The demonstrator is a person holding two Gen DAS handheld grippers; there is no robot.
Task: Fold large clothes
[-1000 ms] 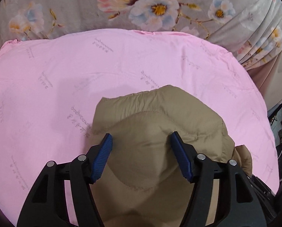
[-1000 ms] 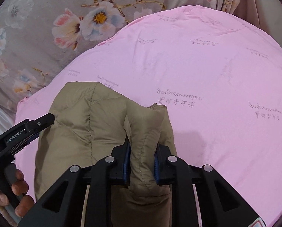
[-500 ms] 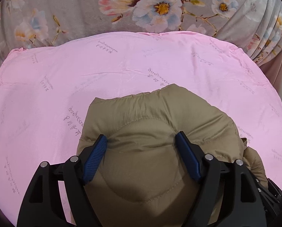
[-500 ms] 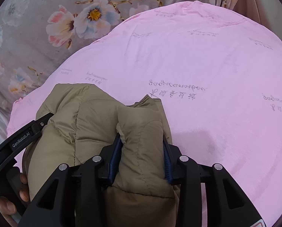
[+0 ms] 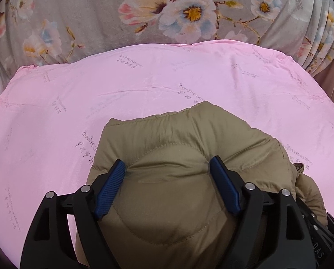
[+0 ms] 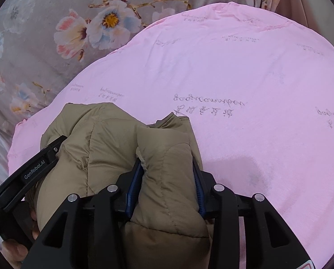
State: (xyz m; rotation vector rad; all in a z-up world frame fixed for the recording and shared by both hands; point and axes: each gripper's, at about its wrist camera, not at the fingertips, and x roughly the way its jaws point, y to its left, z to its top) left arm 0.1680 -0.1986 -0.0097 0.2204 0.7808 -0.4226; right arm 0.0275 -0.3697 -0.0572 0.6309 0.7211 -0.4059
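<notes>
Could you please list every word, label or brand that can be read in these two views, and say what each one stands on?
"GenRobot.AI": white print on the black body of the left claw, seen in the right wrist view.
"DAS": partial white letters on a black device at the lower right edge of the left wrist view; the rest is cut off.
Grey script repeated across the pink sheet: looping letters above a row of characters, not readable.
Tan puffer jacket: no text visible.

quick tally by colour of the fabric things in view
khaki: 1, the puffer jacket
pink: 1, the sheet under it
grey floral: 1, the cloth behind
total: 3
</notes>
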